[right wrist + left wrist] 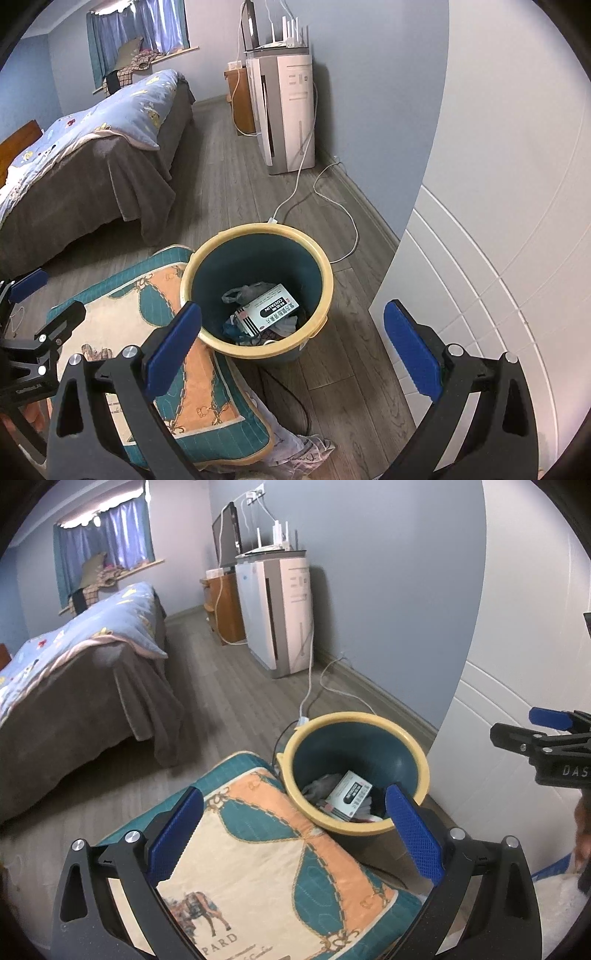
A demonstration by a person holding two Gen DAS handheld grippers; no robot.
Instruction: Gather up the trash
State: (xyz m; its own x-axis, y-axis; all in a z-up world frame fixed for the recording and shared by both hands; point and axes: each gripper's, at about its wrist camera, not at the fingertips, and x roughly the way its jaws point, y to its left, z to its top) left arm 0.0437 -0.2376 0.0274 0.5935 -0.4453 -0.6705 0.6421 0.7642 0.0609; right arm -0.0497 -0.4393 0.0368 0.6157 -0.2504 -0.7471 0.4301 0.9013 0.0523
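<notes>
The bin [256, 291], dark teal with a yellow rim, stands on the grey wood-plank floor [229, 177] with its rim touching the edge of a patterned cushion [177, 373] on one side and a white panelled door [498, 258] close on the other. Inside it lie a white carton with dark lettering [271, 308], a crumpled grey plastic bag [247, 291] and some smaller scraps I cannot make out.

The left gripper [295, 832] hangs over the cushion [266, 849] with its blue pads wide apart and nothing between them; the bin [356, 771] sits just ahead of its right-hand pad. The right gripper [295, 350] hovers above the near rim of the bin, likewise spread wide and empty.

A white cable [332, 206] loops across the floor just behind the bin and runs back to a tall white air purifier [291, 110] against the blue wall [369, 92], which carries a router [288, 33] on top. A small wooden cabinet [240, 99] stands beyond it. A bed [92, 155] with a brown cover and blue quilt fills the far side, under a curtained window [136, 33].

A bare strip of floor runs between the bed and the purifier. Around the bin, the cushion, door and cable leave little spare floor.
</notes>
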